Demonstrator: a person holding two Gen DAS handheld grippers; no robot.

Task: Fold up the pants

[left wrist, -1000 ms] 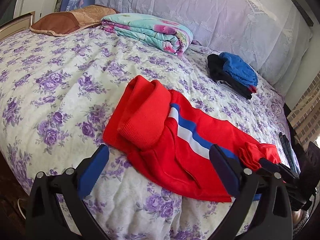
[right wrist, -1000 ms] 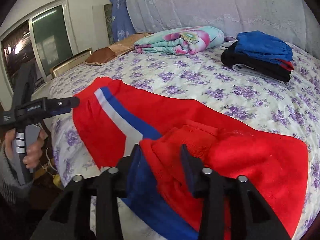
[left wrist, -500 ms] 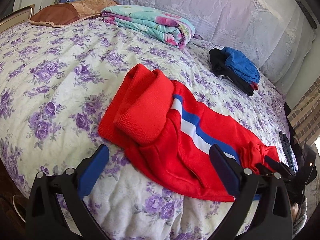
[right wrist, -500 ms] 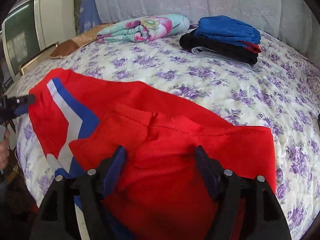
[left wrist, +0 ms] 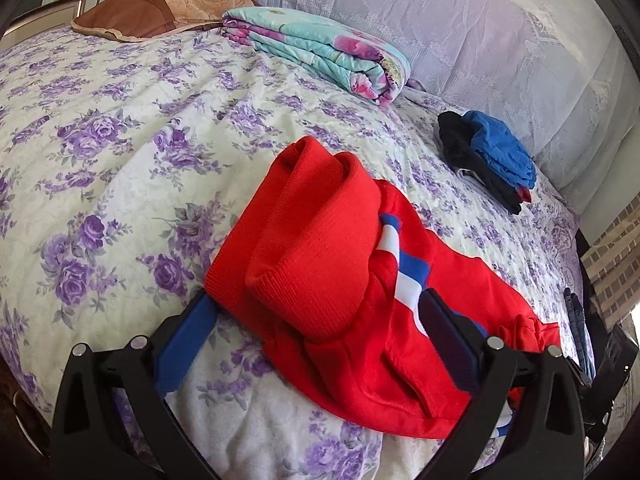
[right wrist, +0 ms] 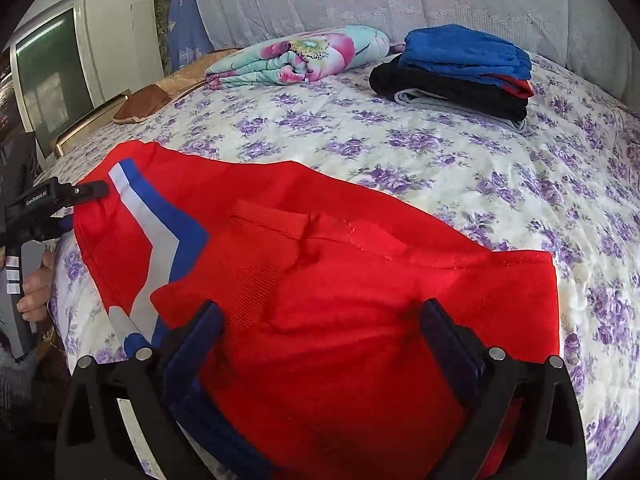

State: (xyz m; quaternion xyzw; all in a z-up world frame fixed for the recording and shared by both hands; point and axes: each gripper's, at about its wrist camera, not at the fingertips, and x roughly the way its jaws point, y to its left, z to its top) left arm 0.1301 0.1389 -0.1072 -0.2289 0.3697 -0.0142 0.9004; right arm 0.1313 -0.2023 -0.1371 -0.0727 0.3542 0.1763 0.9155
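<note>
Red pants (left wrist: 320,276) with a blue and white stripe lie partly folded on the floral bedspread (left wrist: 120,140), one cuffed end doubled over on top. My left gripper (left wrist: 316,312) is open, its jaws straddling that folded end. In the right wrist view the pants (right wrist: 360,300) spread flat. My right gripper (right wrist: 320,320) is open, jaws on either side of the red cloth near the waistband. The left gripper (right wrist: 86,192) shows there at the far left edge of the pants.
A folded floral quilt (left wrist: 320,52) and a brown pillow (left wrist: 152,12) lie at the head of the bed. A stack of folded blue, black and red clothes (right wrist: 460,68) sits at the back right. The bed edge runs near both grippers.
My right gripper opened and let go of the red cloth, which now lies flatter. My left gripper moved forward until its jaws straddle the folded end.
</note>
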